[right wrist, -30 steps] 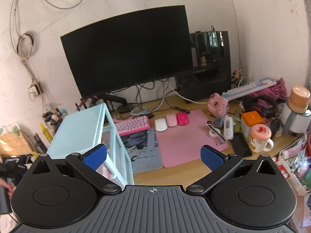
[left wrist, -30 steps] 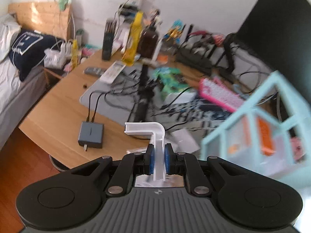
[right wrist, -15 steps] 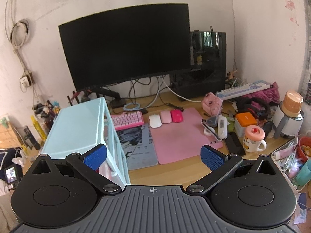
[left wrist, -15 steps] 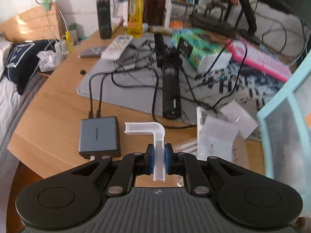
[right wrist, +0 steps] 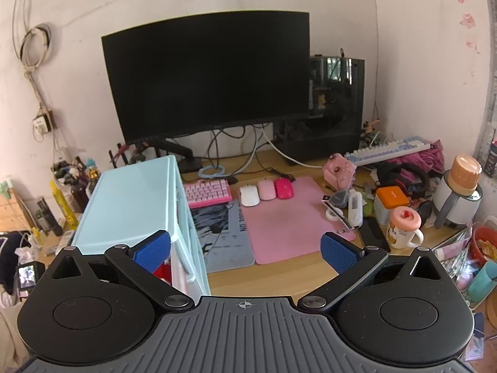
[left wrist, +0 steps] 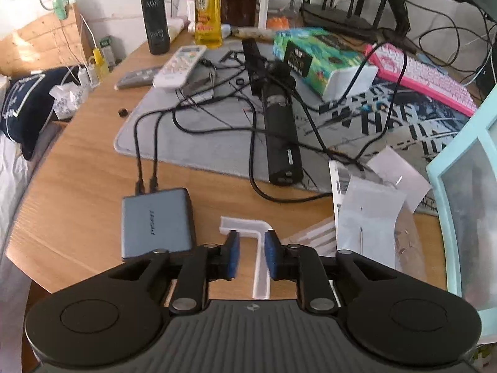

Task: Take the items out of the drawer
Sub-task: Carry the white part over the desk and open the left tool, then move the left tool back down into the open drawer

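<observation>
In the left wrist view my left gripper (left wrist: 251, 256) is low over the wooden desk (left wrist: 71, 192), its jaws slightly apart. A white L-shaped plastic piece (left wrist: 259, 248) lies between the blue pads, touching the right pad (left wrist: 271, 258) but clear of the left one. The light blue drawer unit (left wrist: 462, 192) stands at the right edge. In the right wrist view my right gripper (right wrist: 245, 248) is wide open and empty, held above the desk beside the drawer unit (right wrist: 130, 205).
A grey charger block (left wrist: 157, 222) with two cables lies left of the white piece. White paper slips and clear bags (left wrist: 369, 214) lie to its right. A black cylinder (left wrist: 281, 136), tissue pack (left wrist: 323, 59), pink keyboard (left wrist: 422, 77) and bottles crowd the grey mat. A monitor (right wrist: 208, 77) stands behind.
My left gripper has come down toward the desk and its jaws have opened, loosening the hold on the white L-shaped piece. My right gripper has stayed open and shifted only slightly.
</observation>
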The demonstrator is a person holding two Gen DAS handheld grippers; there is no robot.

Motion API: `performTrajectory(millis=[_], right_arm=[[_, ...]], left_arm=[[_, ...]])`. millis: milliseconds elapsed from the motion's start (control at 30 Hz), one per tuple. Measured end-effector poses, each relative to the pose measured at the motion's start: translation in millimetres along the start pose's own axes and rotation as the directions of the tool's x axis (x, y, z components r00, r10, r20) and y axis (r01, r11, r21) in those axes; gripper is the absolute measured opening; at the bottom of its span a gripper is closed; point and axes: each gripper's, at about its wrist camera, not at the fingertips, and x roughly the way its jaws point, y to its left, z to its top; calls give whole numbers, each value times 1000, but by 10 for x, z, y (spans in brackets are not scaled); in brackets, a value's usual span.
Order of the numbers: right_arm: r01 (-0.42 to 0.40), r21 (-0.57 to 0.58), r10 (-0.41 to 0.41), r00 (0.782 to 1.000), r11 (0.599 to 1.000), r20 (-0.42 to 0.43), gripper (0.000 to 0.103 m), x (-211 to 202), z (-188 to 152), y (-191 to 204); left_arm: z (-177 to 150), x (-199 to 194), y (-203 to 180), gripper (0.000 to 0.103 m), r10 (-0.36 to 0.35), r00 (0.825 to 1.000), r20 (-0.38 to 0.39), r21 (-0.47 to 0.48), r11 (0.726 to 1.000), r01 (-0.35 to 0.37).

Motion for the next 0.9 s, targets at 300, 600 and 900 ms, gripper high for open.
performTrajectory(millis=[300,600,900], right_arm=[[-23,19,23,1000,1000,14,103,-7,-22,-122],[-69,48,69,997,996,20,103,44,-62,-353],[-102,108,99,995,989,34,103,100,-119,-718]], left_arm=[[8,-760,59,68,-85,988,133,9,996,85],[34,-1984,-212,86,-230,937,262,47,973,226],[52,-3026,-945,103,-487,840,240,49,870,490]])
